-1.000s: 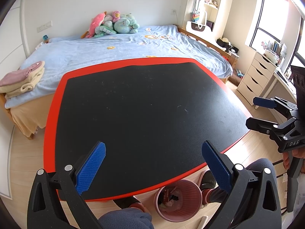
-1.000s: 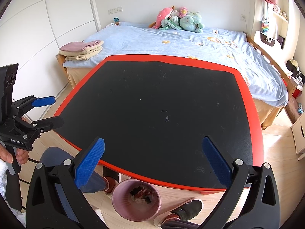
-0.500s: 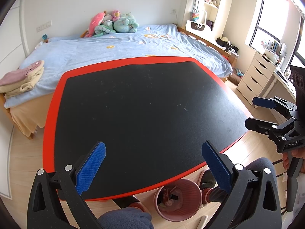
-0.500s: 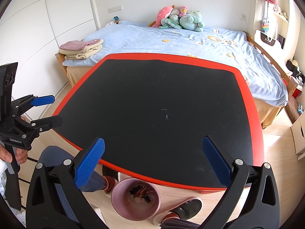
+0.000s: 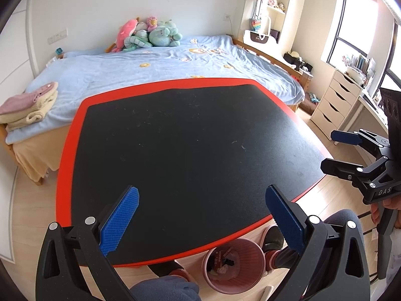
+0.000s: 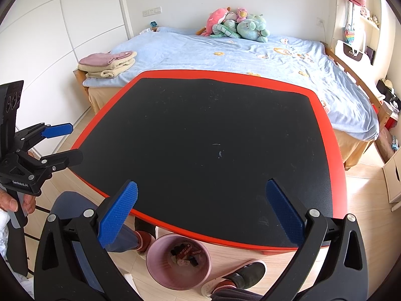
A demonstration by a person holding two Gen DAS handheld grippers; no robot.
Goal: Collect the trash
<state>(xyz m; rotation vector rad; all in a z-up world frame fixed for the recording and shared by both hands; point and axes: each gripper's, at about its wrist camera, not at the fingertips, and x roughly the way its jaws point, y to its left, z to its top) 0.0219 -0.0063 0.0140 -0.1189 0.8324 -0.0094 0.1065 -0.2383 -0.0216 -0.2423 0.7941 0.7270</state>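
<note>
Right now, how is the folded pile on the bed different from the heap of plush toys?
The folded pile of pink and cream towels lies flat and neatly stacked; the heap of plush toys is piled up loosely. The towels are pale, plain colours; the toys are bright pink and teal. The towels sit at the bed's near corner, the toys far back by the wall. Both rest on the light blue bedspread.

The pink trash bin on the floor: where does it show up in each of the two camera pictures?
Left wrist view: pink trash bin sits bottom centre, right of middle, below the table's near edge.
Right wrist view: the bin sits bottom centre, left of middle.
Shared landmark: the red-edged black table, directly above the bin in both.
</note>
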